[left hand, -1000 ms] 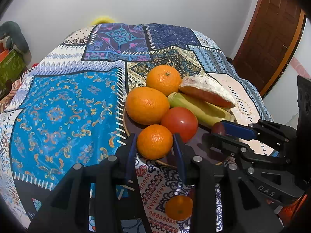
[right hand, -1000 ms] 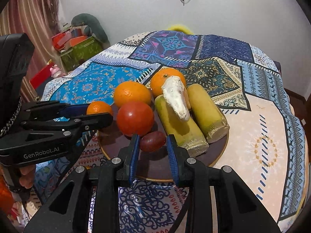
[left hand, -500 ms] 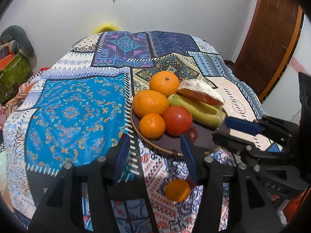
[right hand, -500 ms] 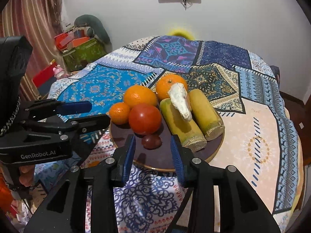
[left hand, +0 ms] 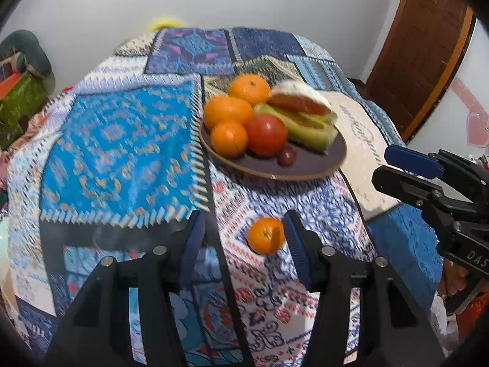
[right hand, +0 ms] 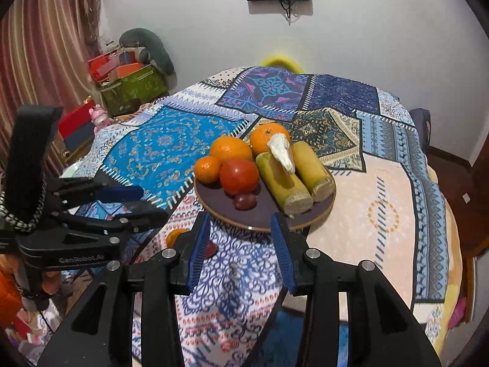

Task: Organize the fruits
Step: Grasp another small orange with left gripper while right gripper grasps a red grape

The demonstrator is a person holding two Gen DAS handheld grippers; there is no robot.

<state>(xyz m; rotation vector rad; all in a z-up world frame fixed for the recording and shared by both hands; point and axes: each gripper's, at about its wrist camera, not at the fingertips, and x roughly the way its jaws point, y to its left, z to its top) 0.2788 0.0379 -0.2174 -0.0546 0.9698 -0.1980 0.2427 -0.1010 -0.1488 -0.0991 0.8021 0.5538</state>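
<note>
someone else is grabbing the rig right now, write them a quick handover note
Left gripper: open, empty, above the near edge of the table, its jaws either side of the loose mandarin in its camera view.
Right gripper: open, empty, just short of the plate.
On the plate: three oranges, a tomato, a small dark red fruit, two sugarcane pieces and a white-skinned wedge.
Done: most of the fruit is on the plate.
Left: the loose mandarin lies on the tablecloth in front of the plate; a small red item beside it shows only in the right view.
</note>
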